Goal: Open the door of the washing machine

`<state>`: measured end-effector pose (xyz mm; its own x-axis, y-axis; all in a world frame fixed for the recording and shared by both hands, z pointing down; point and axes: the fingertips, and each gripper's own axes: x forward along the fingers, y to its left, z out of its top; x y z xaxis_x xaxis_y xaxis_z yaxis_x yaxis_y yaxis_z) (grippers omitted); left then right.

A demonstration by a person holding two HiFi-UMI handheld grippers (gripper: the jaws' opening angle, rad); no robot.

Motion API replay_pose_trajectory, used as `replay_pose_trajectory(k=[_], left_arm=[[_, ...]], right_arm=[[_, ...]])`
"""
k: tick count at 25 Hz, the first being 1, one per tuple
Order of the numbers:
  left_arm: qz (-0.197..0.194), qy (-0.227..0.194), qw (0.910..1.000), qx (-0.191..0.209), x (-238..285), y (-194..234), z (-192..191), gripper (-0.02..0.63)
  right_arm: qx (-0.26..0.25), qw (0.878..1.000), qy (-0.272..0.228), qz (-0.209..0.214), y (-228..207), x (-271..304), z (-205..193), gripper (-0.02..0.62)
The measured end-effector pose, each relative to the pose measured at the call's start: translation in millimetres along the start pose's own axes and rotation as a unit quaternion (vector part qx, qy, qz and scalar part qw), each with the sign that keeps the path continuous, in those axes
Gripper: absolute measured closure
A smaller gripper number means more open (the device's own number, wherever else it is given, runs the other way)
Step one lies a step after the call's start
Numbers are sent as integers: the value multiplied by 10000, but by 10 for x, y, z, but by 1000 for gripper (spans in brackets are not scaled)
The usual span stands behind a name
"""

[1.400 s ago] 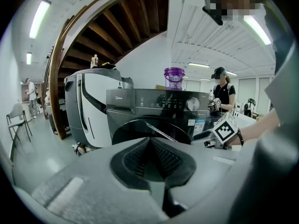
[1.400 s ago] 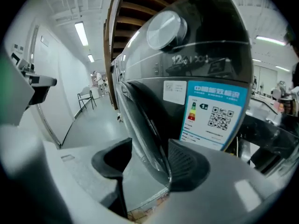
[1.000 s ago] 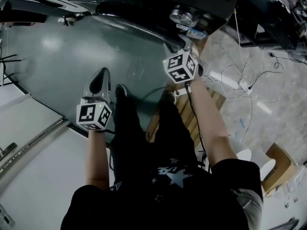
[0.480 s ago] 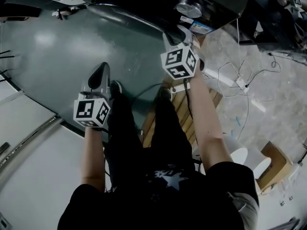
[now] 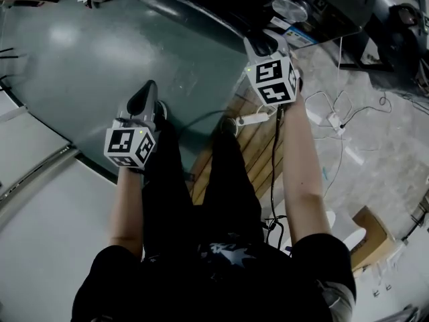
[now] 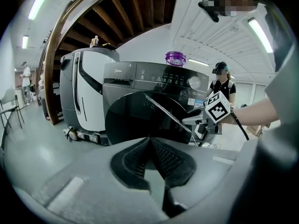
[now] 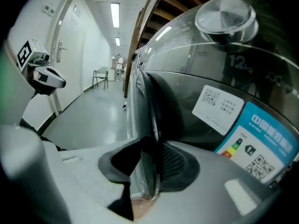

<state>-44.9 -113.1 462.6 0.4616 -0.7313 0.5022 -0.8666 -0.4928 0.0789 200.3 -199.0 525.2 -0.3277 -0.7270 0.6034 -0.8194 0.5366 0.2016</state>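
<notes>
Closure of the right claw (image 7: 149,158), now narrowing round the door rim (image 7: 152,118), should be finished before any pull, with the left claw (image 6: 152,158), pressed together empty, kept clear.

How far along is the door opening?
Done: the right tongs straddle the door at its edge. In hand: they are closing on it. To do: pulling the door open; it looks barely ajar at most. The left tongs are shut, empty.
</notes>
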Motion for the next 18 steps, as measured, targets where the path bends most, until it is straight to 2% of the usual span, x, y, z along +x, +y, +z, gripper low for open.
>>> replay_pose_trajectory(k=[7, 18], left_arm=[[-18, 69, 10000, -59, -6, 35, -105, 596], [64, 34, 9998, -184, 13, 80, -109, 595]], right_arm=[[-381, 9971, 211, 630, 36, -19, -8, 498], [-313, 9967, 436, 604, 37, 0, -30, 499]])
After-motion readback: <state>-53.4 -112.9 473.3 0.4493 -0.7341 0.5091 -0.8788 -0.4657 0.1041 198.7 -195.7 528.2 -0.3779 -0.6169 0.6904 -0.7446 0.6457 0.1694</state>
